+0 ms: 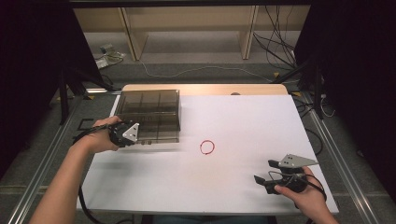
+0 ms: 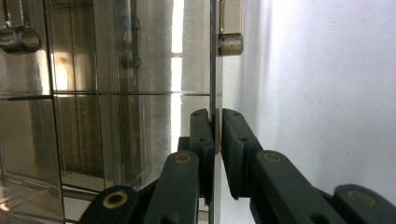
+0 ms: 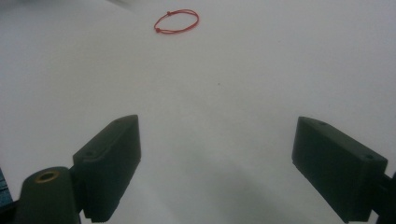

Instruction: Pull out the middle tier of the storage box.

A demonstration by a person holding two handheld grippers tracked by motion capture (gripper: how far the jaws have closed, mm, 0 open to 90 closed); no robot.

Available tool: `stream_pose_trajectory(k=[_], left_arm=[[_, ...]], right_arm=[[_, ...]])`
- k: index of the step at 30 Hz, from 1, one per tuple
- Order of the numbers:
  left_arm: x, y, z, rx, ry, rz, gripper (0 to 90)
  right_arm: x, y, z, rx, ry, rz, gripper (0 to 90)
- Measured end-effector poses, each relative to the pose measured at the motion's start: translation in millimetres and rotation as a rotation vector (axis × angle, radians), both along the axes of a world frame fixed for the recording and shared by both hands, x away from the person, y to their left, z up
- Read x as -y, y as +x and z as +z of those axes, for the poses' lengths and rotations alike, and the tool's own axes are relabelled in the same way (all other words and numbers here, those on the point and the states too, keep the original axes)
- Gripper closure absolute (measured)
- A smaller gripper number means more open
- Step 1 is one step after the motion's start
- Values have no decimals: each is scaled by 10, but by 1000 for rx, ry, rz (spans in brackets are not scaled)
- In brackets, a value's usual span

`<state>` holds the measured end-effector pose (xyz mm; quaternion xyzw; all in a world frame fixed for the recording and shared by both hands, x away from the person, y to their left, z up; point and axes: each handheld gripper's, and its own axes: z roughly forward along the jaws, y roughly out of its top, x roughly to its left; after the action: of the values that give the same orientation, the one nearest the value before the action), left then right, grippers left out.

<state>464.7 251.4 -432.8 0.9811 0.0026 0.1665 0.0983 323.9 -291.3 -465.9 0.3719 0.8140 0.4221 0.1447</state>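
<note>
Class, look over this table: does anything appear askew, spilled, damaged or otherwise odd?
Nothing stands out. The clear compartment box sits flat with the left gripper clamped on its edge, the red loop lies whole on the white table, and the right gripper hangs open.

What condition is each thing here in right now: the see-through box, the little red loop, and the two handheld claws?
Clear compartment box: lid down, its front edge pinched by the left claw.
Left gripper: jaws shut on the thin edge of the box lid.
Right gripper: jaws wide open, holding nothing, above the white tabletop.
Red string loop: lying flat on the tabletop, apart from both grippers.
</note>
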Motion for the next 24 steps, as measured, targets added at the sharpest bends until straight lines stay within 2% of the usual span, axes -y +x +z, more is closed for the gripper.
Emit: stream_pose_trajectory(k=[11, 18, 24], left_arm=[[-23, 10, 6, 7, 11, -5, 825], [-43, 7, 41, 20, -12, 3, 800], [-44, -7, 72, 31, -21, 60, 712]], right_arm=[[-5, 1, -2, 0, -2, 3, 162], [0, 0, -1, 0, -1, 1, 162], [-2, -2, -1, -1, -2, 2, 162]])
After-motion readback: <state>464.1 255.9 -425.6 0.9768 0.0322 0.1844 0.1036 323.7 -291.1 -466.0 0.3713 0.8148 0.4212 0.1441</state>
